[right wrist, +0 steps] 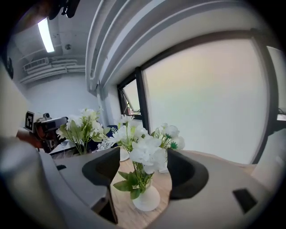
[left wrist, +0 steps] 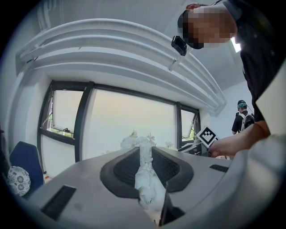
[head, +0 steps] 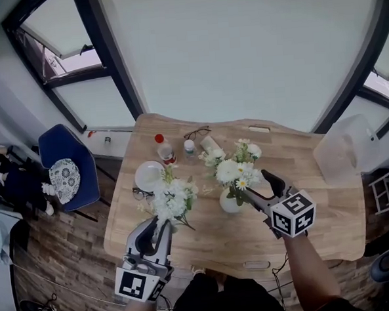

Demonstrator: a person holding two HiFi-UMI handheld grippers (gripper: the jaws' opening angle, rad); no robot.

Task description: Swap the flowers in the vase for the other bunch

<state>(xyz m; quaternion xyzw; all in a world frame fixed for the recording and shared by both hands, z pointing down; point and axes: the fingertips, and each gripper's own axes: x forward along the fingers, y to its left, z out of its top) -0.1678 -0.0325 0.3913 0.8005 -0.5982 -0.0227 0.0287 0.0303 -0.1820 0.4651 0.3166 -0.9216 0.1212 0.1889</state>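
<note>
1. The wooden tabletop (head: pixel 315 197) is the largest thing in view. Its near edge lies at six o'clock, close to your body, and both grippers work over that near half. The freest room is the bare wood from three to five o'clock of the vase. A stem dropped near the seven o'clock corner could roll off onto the floor.

2. One bunch of white flowers (head: pixel 233 172) stands in the vase near the middle of the tabletop. Your right gripper (head: pixel 261 188) sits at four o'clock of it, jaws wide apart and holding nothing, with the stems in front of the gap. If you close on blooms rather than stems, petals may crush or the bunch may slip.

3. The other bunch (head: pixel 173 200) is in your left gripper (head: pixel 154 234), whose jaws are clamped on its white-wrapped stems. It hangs above the tabletop at nine o'clock of the vase, its blooms not far from those in the vase. If you bring the two together, the blooms may tangle.

4. The small white vase (head: pixel 228 203) looks light and narrow at the neck. A sideways pull on the stems could tip or drag it, so lift straight up.

5. A plate (head: pixel 148 175) sits under the held bunch, and a red-capped bottle (head: pixel 163 149), a smaller bottle (head: pixel 189 146) and glasses (head: pixel 196 132) crowd ten to twelve o'clock. Sweeping that way risks knocking them over.
</note>
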